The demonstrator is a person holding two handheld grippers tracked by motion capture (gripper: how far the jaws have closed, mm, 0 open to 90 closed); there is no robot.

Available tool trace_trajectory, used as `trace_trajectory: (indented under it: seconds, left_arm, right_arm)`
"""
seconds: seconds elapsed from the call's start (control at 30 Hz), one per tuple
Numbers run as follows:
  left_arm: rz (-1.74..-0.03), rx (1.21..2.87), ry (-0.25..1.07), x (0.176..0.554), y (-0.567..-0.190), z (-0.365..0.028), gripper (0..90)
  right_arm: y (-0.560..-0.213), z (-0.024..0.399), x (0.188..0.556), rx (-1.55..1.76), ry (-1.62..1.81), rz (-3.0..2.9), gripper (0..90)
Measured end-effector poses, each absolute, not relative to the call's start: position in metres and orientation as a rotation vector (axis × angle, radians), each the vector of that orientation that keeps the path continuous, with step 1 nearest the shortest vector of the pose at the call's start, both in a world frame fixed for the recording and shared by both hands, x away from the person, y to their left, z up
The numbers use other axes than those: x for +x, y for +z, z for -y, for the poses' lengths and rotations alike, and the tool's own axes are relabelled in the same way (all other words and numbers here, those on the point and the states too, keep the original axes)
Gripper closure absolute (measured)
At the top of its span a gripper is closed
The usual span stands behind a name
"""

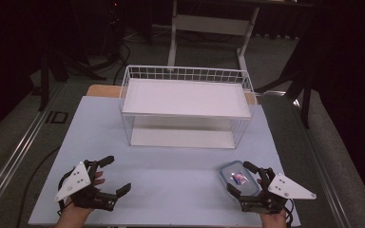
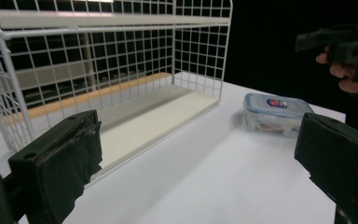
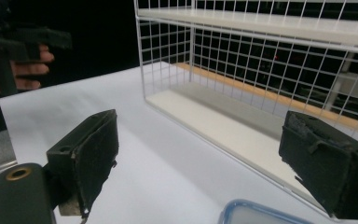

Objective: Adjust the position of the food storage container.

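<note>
- Right gripper released, jaws spread either side of the lidded container at the table's five o'clock.
- Left gripper released, holding nothing, at seven o'clock.
- Container's red-blue label is unreadable.
- Wire rack at twelve o'clock.

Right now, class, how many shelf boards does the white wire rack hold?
2. The upper board sits at the top of the wire rack; the lower board rests at its base on the table.
</note>
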State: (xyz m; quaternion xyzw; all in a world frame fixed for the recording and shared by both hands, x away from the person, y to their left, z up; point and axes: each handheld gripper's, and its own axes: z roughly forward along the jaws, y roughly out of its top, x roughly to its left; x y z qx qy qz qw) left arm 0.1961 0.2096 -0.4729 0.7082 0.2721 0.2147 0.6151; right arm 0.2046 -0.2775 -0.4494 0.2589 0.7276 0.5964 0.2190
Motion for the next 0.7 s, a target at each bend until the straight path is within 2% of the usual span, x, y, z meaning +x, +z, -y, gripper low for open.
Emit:
trace_trajectory:
  seconds: [0.4,0.53,0.63,0.7]
  left_arm:
    - [-0.616,1.631,0.496,0.196,-0.477,-0.2,1.6]
    - [-0.614,1.631,0.489,0.197,-0.478,-0.199,1.6]
    - [-0.612,1.632,0.487,0.198,-0.478,-0.199,1.6]
    - [-0.612,1.625,0.477,0.198,-0.478,-0.2,1.6]
  right_arm:
    - [-0.438,0.278,0.21,0.779,1.713,-2.063,11.8]
    - [-0.439,0.282,0.211,0.786,1.596,-2.077,11.6]
    - [-0.443,0.292,0.213,0.808,1.56,-2.1,14.7]
    - [-0.447,0.298,0.212,0.815,1.512,-2.119,22.1]
